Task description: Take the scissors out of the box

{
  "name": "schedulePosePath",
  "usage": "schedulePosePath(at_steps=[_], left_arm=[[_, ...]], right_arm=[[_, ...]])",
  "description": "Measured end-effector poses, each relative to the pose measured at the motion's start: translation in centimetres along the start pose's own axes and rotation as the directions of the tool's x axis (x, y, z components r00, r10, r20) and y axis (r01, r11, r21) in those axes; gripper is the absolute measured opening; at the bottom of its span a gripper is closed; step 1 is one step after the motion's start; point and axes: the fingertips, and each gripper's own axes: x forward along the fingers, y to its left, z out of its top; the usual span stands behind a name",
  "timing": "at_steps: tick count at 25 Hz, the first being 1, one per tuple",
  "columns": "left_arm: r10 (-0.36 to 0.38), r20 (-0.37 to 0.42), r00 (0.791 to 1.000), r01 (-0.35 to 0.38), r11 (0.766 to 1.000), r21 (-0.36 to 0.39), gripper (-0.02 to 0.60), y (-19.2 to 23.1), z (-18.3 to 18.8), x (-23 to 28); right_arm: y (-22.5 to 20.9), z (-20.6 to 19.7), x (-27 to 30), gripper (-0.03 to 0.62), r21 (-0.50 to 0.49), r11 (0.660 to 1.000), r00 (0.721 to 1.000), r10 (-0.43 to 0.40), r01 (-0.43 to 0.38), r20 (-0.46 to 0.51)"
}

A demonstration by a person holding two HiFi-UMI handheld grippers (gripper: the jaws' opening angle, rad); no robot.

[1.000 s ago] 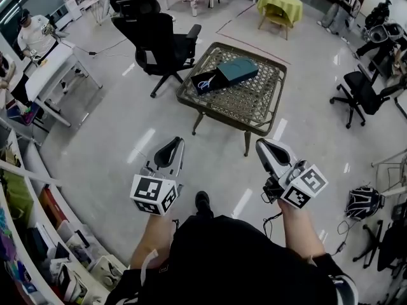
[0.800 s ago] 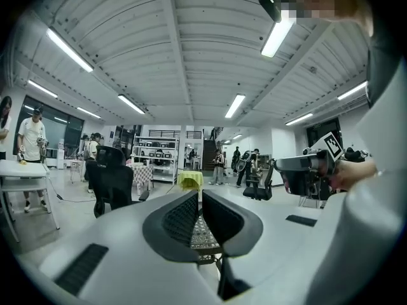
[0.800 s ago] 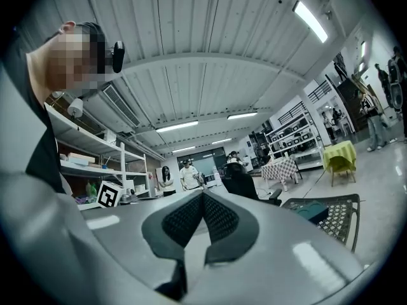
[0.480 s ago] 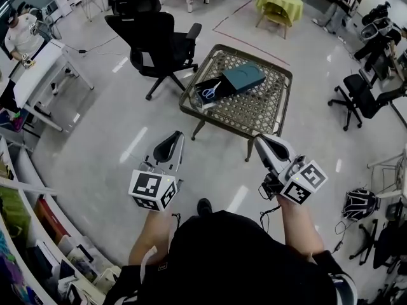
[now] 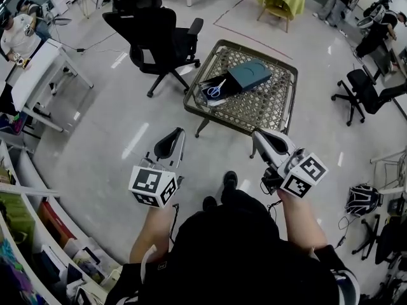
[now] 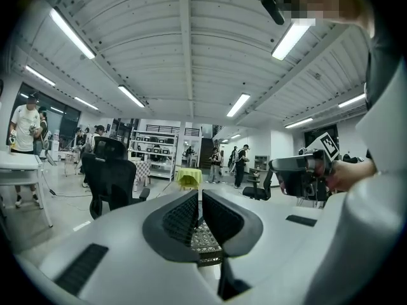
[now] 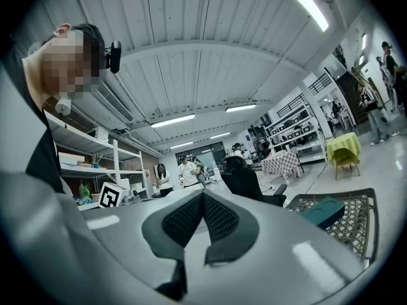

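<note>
1. Arriving with jaws pressed together, as both the left hand-held gripper (image 5: 173, 136) and right hand-held gripper (image 5: 258, 135) now are, empty, could shove the scissors (image 5: 215, 89) deeper into the box (image 5: 205, 85) on the distant bench (image 5: 254, 116).
2. Counted: one scissors, one box, one teal lid (image 5: 250, 75), two grippers.

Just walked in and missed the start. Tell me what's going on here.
A person stands a little short of a low wicker table, with a gripper in each hand. The left gripper and right gripper are both shut and empty, pointing toward the table. On it sits an open black box with blue-handled scissors inside and a teal lid right by it. Neither gripper has reached the box yet.
</note>
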Motion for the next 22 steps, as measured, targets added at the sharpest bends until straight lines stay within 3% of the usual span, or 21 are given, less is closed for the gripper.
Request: schedulePosePath(at_steps=[11, 22], left_arm=[[0.036, -0.061, 0.997, -0.036, 0.999, 0.002, 0.026, 3.2, -0.5, 4.5], [-0.024, -0.154, 0.988, 0.025, 1.0, 0.007, 0.025, 2.7, -0.1, 18.3]], right_arm=[[-5.9, 0.0, 4.4, 0.009, 0.063, 0.997, 0.999, 0.034, -0.034, 0.005], [-18.9, 2.6, 8.6, 0.009, 0.154, 0.987, 0.999, 0.036, -0.039, 0.019]])
